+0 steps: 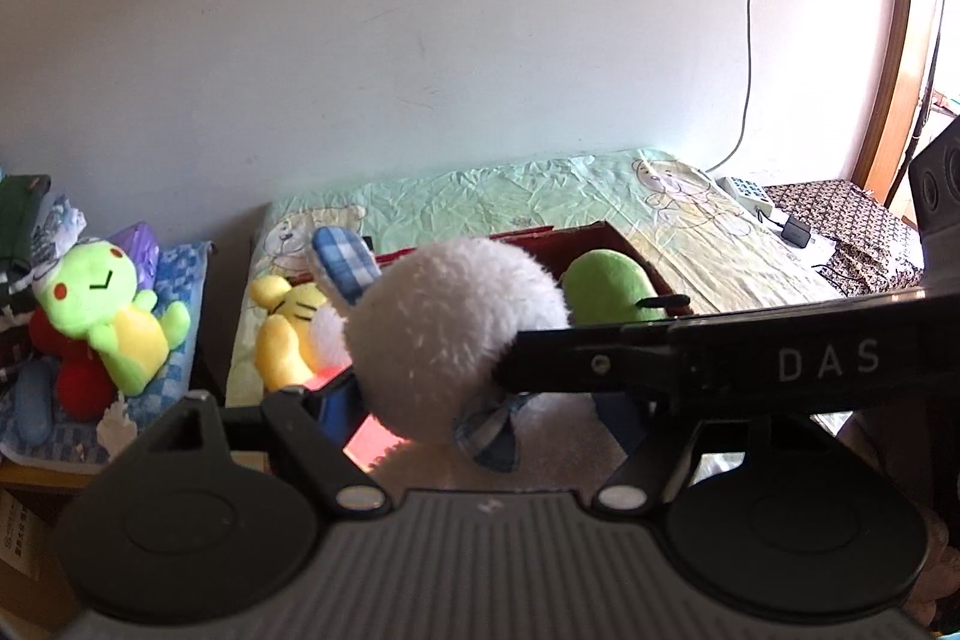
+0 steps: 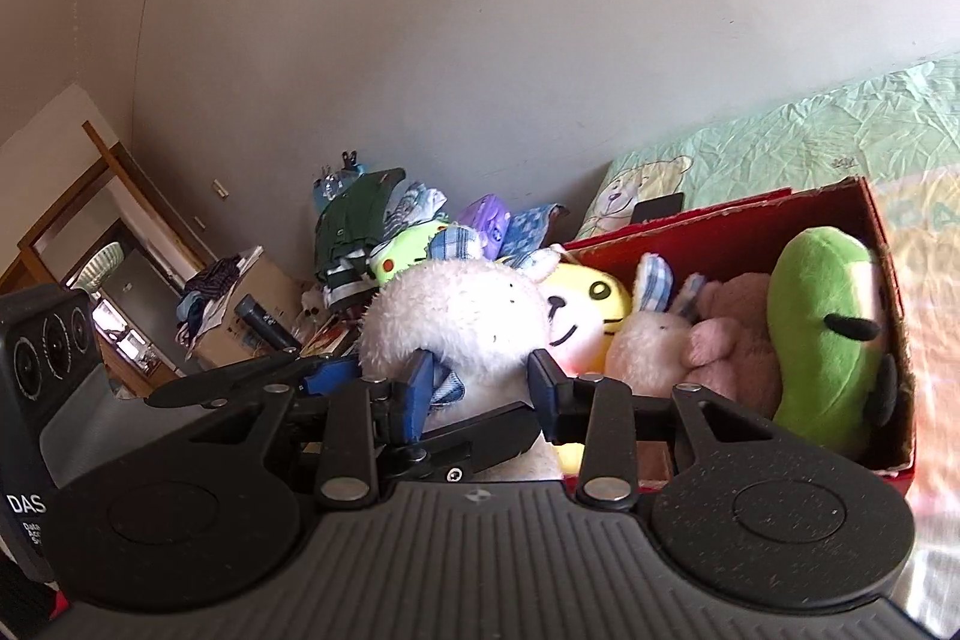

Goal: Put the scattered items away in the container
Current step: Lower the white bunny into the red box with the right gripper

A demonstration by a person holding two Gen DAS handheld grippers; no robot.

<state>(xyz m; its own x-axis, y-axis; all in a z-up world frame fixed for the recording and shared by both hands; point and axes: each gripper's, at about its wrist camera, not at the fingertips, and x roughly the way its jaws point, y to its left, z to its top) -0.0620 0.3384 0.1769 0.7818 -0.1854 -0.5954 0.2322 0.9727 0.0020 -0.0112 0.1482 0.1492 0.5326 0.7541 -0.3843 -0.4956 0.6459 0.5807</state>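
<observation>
A white plush rabbit with blue checked ears is held at the neck between the blue pads of my right gripper, just left of the red cardboard box. In the left wrist view the same rabbit fills the space between my left gripper's fingers, whose fingertips it hides; the right gripper's arm crosses in front. Inside the box lie a yellow plush, a small pink rabbit, a brown-pink plush and a green plush.
The box stands on a bed with a pale green cartoon sheet. A green frog plush lies on a blue checked cloth on a side table at the left, next to piled clothes. A remote and charger lie at the bed's right.
</observation>
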